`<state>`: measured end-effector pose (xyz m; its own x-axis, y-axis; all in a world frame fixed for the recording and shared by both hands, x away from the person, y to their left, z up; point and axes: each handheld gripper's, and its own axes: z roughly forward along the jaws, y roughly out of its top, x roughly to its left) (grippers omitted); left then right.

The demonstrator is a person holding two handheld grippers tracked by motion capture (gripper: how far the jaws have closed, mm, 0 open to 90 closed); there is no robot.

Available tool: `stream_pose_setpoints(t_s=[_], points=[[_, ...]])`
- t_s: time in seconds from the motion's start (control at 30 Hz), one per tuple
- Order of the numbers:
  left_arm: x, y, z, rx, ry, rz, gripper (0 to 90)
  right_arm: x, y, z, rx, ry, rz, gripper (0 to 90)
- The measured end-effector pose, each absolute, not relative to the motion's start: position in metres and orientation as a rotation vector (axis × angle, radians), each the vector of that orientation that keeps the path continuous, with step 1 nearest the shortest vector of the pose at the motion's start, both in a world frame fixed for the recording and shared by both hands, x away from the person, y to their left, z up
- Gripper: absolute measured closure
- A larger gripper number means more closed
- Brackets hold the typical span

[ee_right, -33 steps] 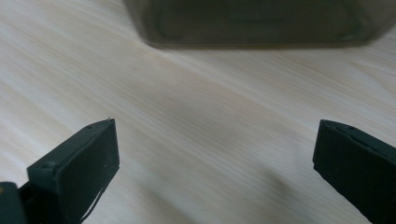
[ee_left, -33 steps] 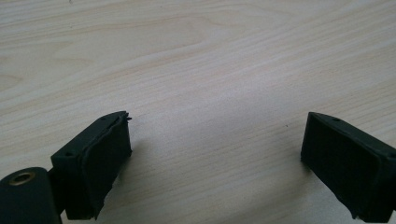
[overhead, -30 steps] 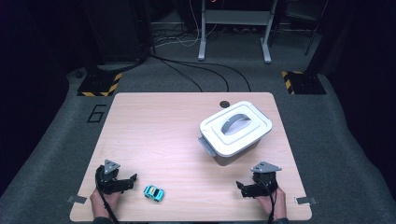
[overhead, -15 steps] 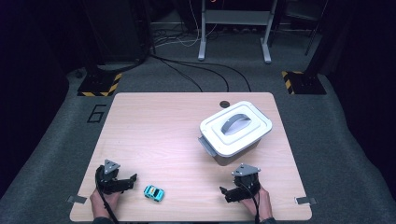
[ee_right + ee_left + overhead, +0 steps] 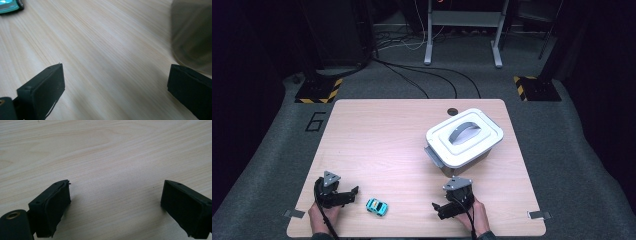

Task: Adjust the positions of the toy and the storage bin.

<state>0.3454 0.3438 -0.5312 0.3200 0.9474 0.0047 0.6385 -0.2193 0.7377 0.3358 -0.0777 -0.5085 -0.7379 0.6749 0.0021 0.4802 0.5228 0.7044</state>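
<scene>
A small turquoise toy car (image 5: 377, 206) lies on the wooden table (image 5: 382, 140) near its front edge; its rear also peeks in as the toy car (image 5: 10, 5) at the top left of the right gripper view. My left gripper (image 5: 353, 194) rests just left of the car, jaws open over bare wood, as the left gripper (image 5: 115, 202) view confirms. My right gripper (image 5: 438, 209) sits right of the car, pointing toward it, open with nothing between its jaws (image 5: 115, 87). A white lidded box with a grey handle (image 5: 464, 137) stands behind the right gripper.
A small dark hole (image 5: 452, 111) marks the table's far edge. The box wall (image 5: 192, 35) shows blurred at the right of the right gripper view. Cables and stand legs cross the dark floor beyond the table.
My right gripper has slid leftward along the front of the table, closer to the toy car. The left gripper, the car and the box have stayed put.
</scene>
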Motion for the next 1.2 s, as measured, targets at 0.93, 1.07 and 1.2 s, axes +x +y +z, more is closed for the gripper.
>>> stream_pose_setpoints(t_s=[0.93,1.07,1.2], points=[[0.345,0.344,-0.531,1.943,1.400,0.620,10.1,0.335,0.007,-0.506,0.746,2.633,1.045,1.8],[0.345,0.344,-0.530,1.955,1.399,0.611,10.2,0.336,0.019,-0.507,0.709,2.661,1.056,1.7],[0.345,0.344,-0.531,1.949,1.399,0.615,10.5,0.335,0.030,-0.508,0.699,2.678,1.069,0.9]])
